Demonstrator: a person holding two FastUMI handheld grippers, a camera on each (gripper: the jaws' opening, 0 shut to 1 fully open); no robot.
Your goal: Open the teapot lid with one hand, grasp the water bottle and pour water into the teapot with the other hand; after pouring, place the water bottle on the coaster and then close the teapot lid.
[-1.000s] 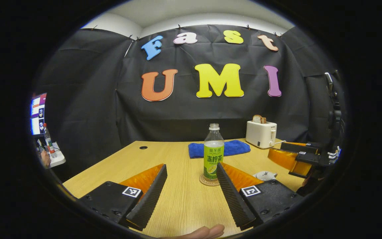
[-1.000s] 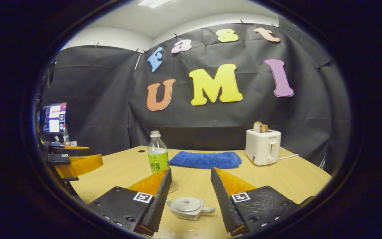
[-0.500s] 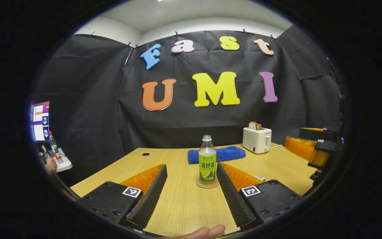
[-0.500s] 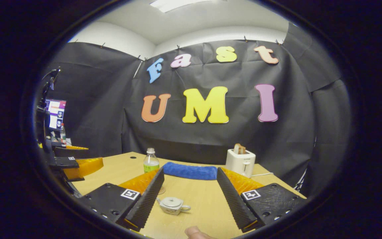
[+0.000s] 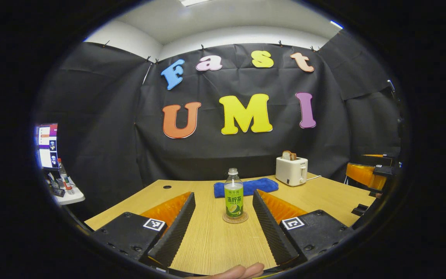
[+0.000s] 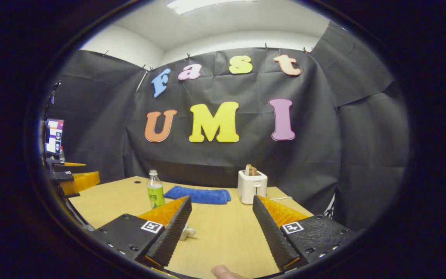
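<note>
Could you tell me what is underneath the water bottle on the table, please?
The water bottle stands upright on a round coaster, whose rim shows all around its base on the wooden table. The middle of the coaster is covered by the bottle.

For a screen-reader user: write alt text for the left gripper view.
The left gripper is open above a wooden table, its fingers framing an upright water bottle on a round coaster. Behind lie a blue cloth and a white toaster; the right gripper shows at far right.
</note>
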